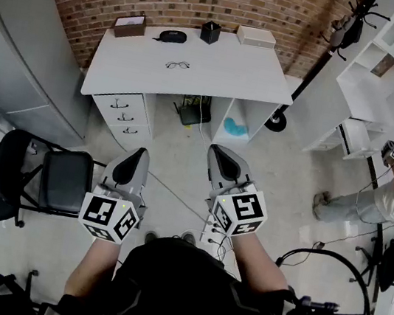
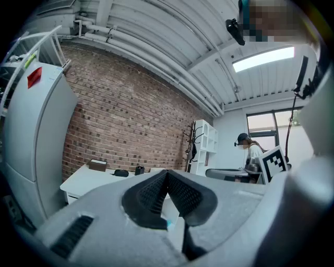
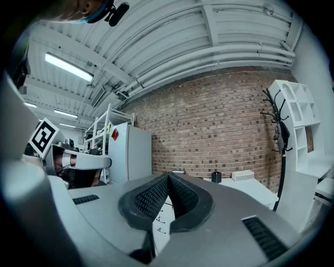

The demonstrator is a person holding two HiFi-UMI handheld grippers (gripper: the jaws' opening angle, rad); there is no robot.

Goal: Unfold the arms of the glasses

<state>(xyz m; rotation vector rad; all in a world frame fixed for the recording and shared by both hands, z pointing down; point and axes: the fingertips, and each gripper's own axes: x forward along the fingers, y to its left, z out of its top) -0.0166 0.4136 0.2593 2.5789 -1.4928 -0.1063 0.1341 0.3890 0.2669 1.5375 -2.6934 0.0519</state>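
Note:
A pair of thin-framed glasses [image 1: 177,64] lies on the white desk [image 1: 218,74] against the brick wall, well ahead of me. My left gripper [image 1: 134,160] and right gripper [image 1: 221,155] hang side by side over the floor, short of the desk, both pointing level toward it. The jaws of each are pressed together with nothing between them. In the left gripper view the left gripper [image 2: 167,173] is shut and the desk [image 2: 83,180] shows far off. In the right gripper view the right gripper [image 3: 168,176] is shut too.
On the desk stand a brown box [image 1: 129,26], a dark case [image 1: 173,36], a black cup [image 1: 210,32] and a white box [image 1: 256,36]. A black chair [image 1: 44,178] sits at my left. White shelves [image 1: 381,64] and a person [image 1: 393,190] are at the right.

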